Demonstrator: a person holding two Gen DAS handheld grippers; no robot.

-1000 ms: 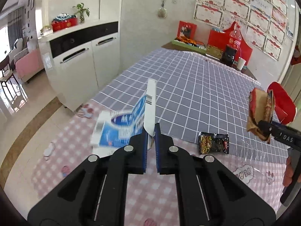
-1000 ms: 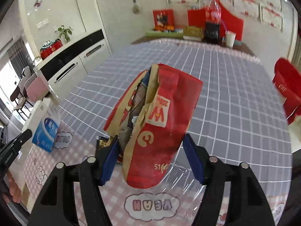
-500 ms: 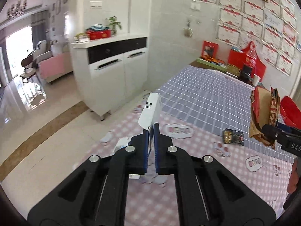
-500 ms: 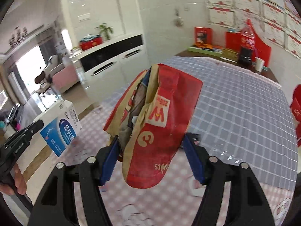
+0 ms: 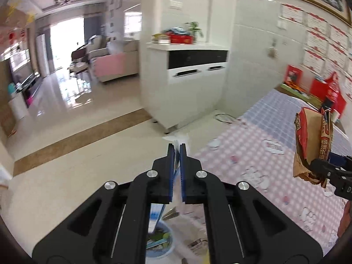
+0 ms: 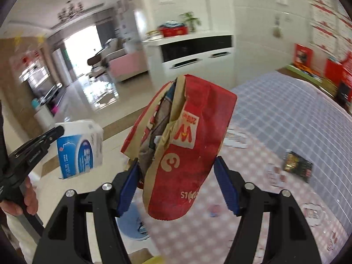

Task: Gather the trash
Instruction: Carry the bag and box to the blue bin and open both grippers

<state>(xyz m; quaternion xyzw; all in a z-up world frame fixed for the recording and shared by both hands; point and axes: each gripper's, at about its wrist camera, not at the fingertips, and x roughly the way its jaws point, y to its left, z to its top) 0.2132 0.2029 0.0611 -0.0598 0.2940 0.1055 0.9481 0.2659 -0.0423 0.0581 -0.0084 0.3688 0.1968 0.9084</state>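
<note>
My left gripper [image 5: 177, 148] is shut on a white and blue carton [image 5: 157, 215], seen edge-on between its jaws. In the right wrist view the carton [image 6: 80, 147] hangs from that gripper [image 6: 45, 139] at the left. My right gripper [image 6: 176, 161] is shut on a crumpled red and brown paper bag [image 6: 189, 145] that stands up between its blue pads. The same bag [image 5: 312, 140] shows at the right edge of the left wrist view. A light blue bin [image 5: 161, 241] with scraps in it sits on the floor below both grippers, its rim [image 6: 129, 222] partly hidden by the fingers.
A black snack wrapper [image 6: 298, 166] lies on the table's pink and grey checked cloth [image 6: 286, 118]. A white cabinet [image 5: 193, 83] stands beyond the table's corner. Glossy floor [image 5: 77, 154] stretches left toward a living room. A hand [image 6: 28, 198] holds the left gripper's handle.
Both grippers have swung left off the table toward the floor, each keeping its load. The blue bin has come into view beneath them, and the black wrapper has stayed on the table.
</note>
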